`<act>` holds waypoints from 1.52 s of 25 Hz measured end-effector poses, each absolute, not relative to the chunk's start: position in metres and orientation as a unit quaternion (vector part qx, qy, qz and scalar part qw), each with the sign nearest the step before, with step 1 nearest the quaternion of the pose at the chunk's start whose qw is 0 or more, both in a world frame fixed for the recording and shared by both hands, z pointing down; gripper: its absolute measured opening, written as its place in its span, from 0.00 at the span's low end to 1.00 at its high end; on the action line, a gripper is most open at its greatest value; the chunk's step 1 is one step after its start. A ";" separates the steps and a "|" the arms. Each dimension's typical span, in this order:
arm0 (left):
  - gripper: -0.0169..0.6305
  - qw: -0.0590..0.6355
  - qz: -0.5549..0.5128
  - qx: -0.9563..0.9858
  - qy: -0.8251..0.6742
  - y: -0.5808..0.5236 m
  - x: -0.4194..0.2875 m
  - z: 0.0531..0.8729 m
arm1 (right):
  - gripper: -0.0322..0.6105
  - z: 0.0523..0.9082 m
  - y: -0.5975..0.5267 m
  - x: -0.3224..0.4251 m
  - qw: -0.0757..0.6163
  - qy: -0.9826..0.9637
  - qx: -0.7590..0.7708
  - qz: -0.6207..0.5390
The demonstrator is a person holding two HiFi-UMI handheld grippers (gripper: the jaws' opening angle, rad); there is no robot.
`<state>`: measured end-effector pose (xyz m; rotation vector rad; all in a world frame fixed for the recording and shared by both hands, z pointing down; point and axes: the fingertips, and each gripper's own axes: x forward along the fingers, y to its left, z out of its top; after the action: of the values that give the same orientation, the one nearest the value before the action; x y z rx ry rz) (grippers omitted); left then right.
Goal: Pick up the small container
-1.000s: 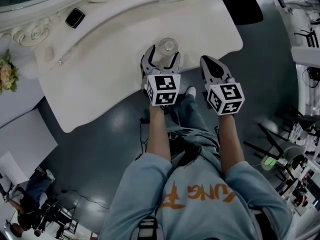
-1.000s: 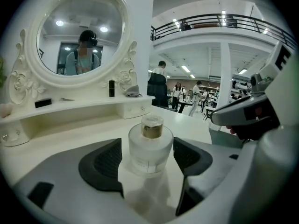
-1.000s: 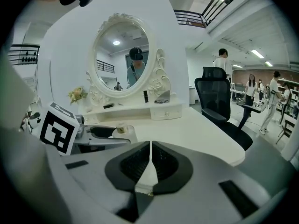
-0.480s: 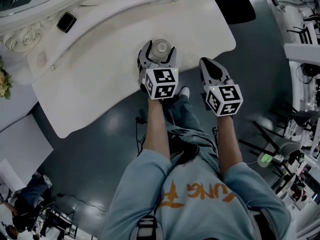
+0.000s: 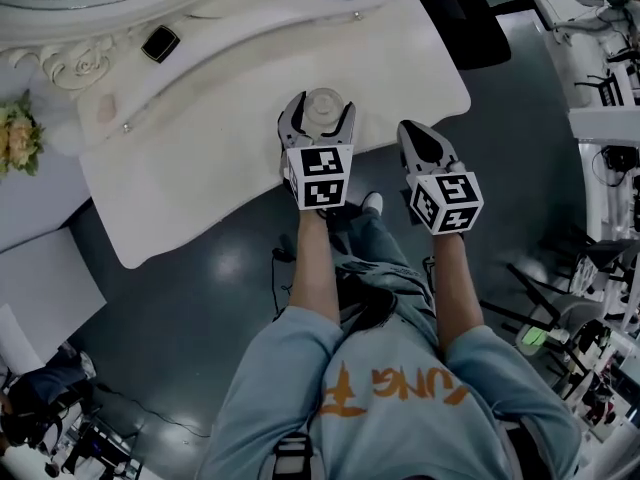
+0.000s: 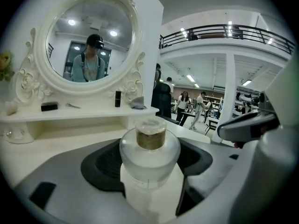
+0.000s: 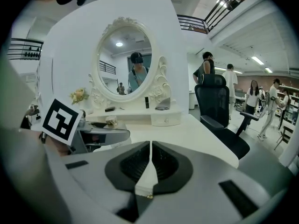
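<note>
Mirror (image 6: 88, 36) stands beyond small container (image 6: 149, 148), clamped in left claw (image 5: 321, 108); right claw (image 5: 413, 135) closed, empty.

Orange print across shirt (image 5: 400, 390): "UNG" legible; characters before it creased, not readable. Black-and-white square codes only, no characters, on cubes of left gripper (image 5: 319, 110) and right gripper (image 5: 410, 128). Pale label on small container (image 6: 149, 153): print too small to read.
</note>
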<state>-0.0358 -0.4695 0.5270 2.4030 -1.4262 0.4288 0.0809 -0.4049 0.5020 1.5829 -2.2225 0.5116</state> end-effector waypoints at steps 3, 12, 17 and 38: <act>0.54 0.140 0.138 0.836 -0.512 -0.467 -0.048 0.503 | 0.10 0.492 -0.405 0.067 0.172 -0.798 0.551 0.170; 0.54 0.095 0.111 0.831 -0.536 -0.455 -0.080 0.440 | 0.10 0.452 -0.413 0.042 0.124 -0.818 0.543 0.141; 0.54 0.054 0.115 0.833 -0.538 -0.450 -0.091 0.407 | 0.10 0.417 -0.426 0.034 0.086 -0.825 0.547 0.115; 0.54 -0.003 0.058 0.842 -0.536 -0.438 -0.103 0.323 | 0.10 0.333 -0.436 0.030 0.022 -0.824 0.565 0.039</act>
<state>-0.1035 -0.4379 0.3232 2.6524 -1.6865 0.1825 0.0304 -0.4364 0.3334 1.7490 -2.5529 0.1197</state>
